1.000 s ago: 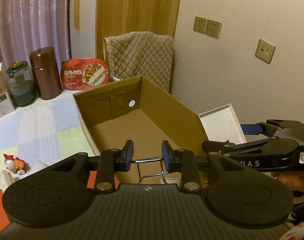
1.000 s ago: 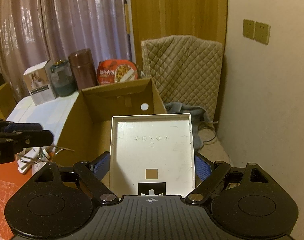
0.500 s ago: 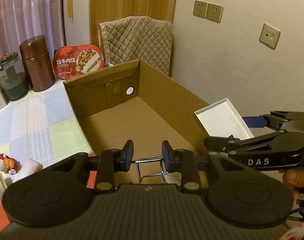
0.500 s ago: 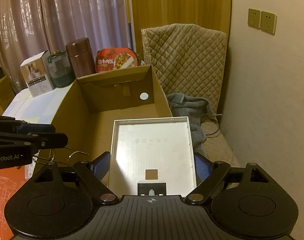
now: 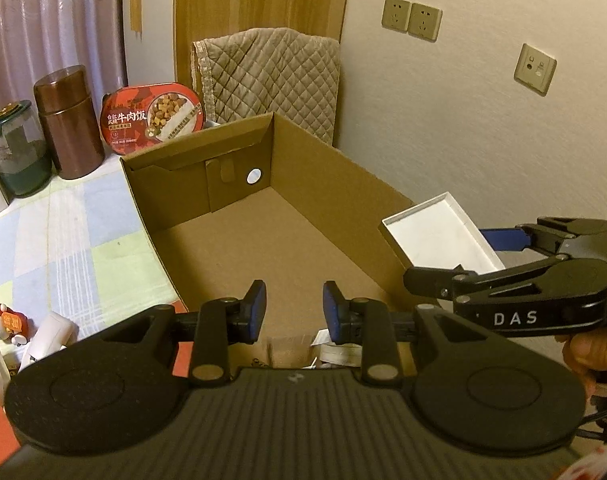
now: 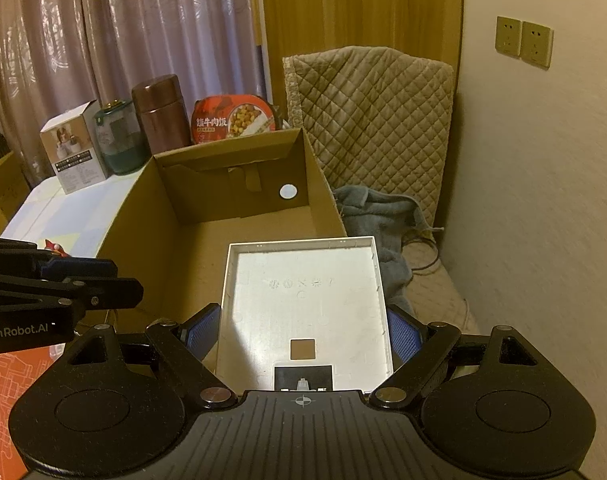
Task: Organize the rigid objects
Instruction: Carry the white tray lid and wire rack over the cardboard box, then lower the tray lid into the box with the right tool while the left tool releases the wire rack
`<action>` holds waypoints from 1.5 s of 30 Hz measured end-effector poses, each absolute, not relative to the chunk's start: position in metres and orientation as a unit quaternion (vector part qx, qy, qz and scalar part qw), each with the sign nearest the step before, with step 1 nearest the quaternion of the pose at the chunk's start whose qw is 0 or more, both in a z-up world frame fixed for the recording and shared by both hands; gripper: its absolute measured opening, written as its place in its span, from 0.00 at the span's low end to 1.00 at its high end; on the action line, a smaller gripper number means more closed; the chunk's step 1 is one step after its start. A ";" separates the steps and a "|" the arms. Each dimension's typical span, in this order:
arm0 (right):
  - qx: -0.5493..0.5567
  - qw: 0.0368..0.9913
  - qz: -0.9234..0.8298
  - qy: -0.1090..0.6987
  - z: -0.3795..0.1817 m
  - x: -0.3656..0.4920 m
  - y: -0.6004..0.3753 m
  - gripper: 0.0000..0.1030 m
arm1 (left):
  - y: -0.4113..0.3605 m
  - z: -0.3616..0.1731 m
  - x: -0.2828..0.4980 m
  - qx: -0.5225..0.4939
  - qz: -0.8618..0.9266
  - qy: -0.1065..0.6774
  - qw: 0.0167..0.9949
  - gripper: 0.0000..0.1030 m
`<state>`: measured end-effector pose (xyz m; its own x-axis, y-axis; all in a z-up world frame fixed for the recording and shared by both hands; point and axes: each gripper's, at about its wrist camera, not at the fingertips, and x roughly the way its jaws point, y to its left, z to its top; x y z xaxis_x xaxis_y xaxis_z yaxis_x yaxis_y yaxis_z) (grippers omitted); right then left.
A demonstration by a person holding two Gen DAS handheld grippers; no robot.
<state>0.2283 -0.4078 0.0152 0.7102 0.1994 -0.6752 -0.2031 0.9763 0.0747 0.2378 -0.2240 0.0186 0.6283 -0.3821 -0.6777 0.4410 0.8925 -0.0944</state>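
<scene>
Far left on the table: a small figurine (image 5: 3, 320), a green-lidded jar (image 5: 17, 152) and a brown canister (image 5: 69, 120), all upright. A red meal bowl (image 5: 153, 118) leans on edge behind the far wall of the cardboard box (image 5: 343, 184).

Your left gripper (image 5: 294, 308) sits at the near left of the box, angled down over its near wall and pointing along the bare floor inside. Its jaws are drawn in as close as they go, leaving a narrow gap between the blue pads. You can't tell from either view whether anything is pinched there. Small white bits lie just under the pads, too blurred to name.

The box is open on top, long side running away from you, with a round hole in the far wall.

Your right gripper (image 6: 302, 332) is at the near right of the box, also tilted down. It pinches the white tray (image 6: 303, 288) by its two side walls, jaws set wide, pads flat on both sides. The tray is off the table, hollow side up, far edge raised, overlapping the right wall of the box. Your right hand (image 5: 591, 352) grips the handle behind it.

Right of the box: a grey cloth (image 6: 375, 220) and a quilted cover (image 5: 271, 80) near the wall.
</scene>
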 end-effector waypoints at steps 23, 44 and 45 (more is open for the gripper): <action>-0.006 0.924 0.128 0.361 0.018 0.229 -0.395 0.81 | -0.195 0.037 0.222 0.015 -0.195 0.347 0.917 0.25; -0.002 0.914 0.133 0.384 0.004 0.235 -0.392 0.81 | -0.188 0.037 0.226 0.009 -0.186 0.353 0.917 0.25; -0.002 0.913 0.133 0.385 0.003 0.235 -0.392 0.81 | -0.187 0.037 0.225 0.008 -0.186 0.353 0.917 0.25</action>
<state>0.2349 -0.3924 0.0027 0.6689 0.2407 -0.7033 -0.2437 0.9648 0.0984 0.2252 -0.1871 0.0369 0.6810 -0.3353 -0.6510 0.3469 0.9306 -0.1165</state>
